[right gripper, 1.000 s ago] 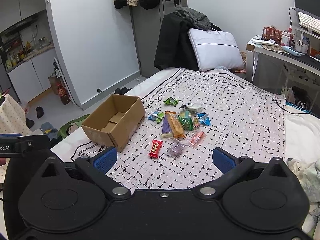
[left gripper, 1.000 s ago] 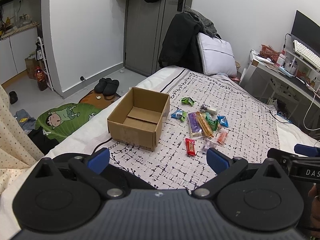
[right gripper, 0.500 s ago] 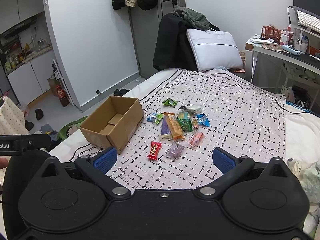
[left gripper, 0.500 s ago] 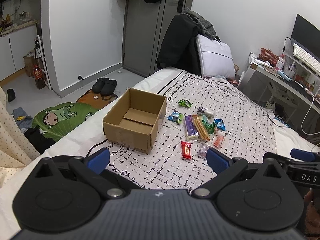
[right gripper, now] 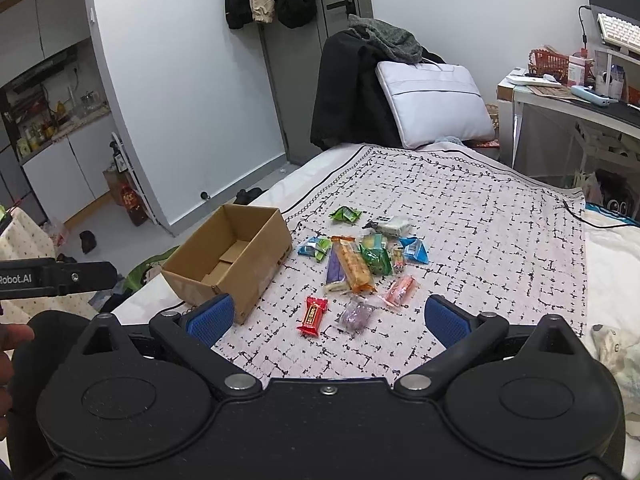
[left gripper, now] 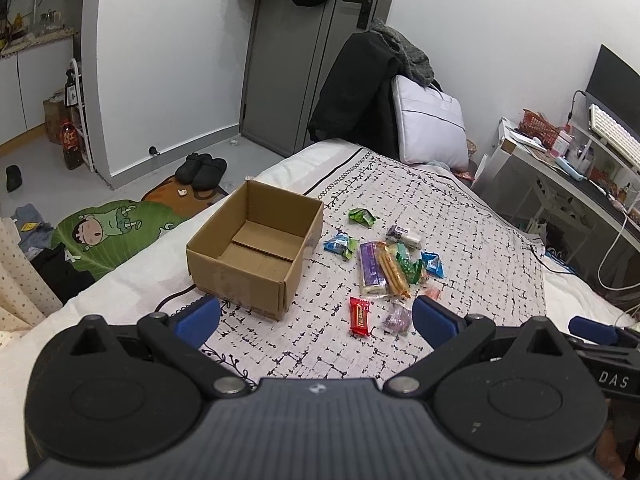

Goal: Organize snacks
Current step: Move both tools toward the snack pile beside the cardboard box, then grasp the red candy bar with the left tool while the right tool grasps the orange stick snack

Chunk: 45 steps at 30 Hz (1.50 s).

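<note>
both grippers hung over the near edge of the bed, the left gripper (left gripper: 316, 318) and the right gripper (right gripper: 326, 316) each with jaws spread wide and nothing between them. nothing had been sorted yet, by the look of it: the cardboard box (left gripper: 244, 276) sat open and empty on the patterned bedspread (right gripper: 500, 240), and every snack lay loose just beside it. nearest were a red bar (right gripper: 312, 315) and a purple sweet (right gripper: 357, 313), then a pink packet (right gripper: 400, 290). beyond them a long orange biscuit pack (right gripper: 354, 266) overlapped a purple one (left gripper: 371, 266), with green, blue and white wrappers (right gripper: 392, 224) scattered further back. all crinkly, light, small things. the whole job looked left to do.
</note>
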Tool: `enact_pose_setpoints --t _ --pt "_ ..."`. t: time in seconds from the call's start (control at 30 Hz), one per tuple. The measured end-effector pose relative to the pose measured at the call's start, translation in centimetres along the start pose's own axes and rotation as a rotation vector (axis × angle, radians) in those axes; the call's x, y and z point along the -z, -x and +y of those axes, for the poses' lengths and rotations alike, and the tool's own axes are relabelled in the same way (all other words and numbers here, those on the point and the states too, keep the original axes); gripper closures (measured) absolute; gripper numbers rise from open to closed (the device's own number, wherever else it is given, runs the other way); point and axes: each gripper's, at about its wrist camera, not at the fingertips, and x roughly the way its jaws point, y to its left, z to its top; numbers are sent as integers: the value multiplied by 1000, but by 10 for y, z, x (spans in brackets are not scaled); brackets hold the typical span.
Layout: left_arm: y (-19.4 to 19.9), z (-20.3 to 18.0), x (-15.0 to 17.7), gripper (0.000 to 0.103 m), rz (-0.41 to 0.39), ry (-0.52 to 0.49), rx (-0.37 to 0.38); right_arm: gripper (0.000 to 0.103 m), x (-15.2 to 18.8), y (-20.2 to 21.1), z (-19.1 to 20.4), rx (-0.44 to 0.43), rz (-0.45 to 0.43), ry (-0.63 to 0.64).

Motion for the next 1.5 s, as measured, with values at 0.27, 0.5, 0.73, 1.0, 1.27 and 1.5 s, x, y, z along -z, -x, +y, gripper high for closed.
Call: enact_pose_setpoints --t 0.27,0.5,0.73,1.0,1.27,1.5 --pt "-22 -3 -2 3 12 25 12 2 2 -18 -18 -8 20 -36" --pt "-43 -8 -3 3 34 47 32 5 5 -36 -32 -14 43 -71" --pt "-70 -14 -4 8 70 64 34 9 9 -59 -47 -13 84 -109" --pt "-106 -21 -4 21 131 95 49 29 11 -93 -62 -36 148 -152" --pt "-145 -28 -4 33 200 110 48 35 9 -125 -78 -42 196 -201" --pt "-179 -30 -7 41 256 121 49 36 3 -153 -90 -35 227 -227"
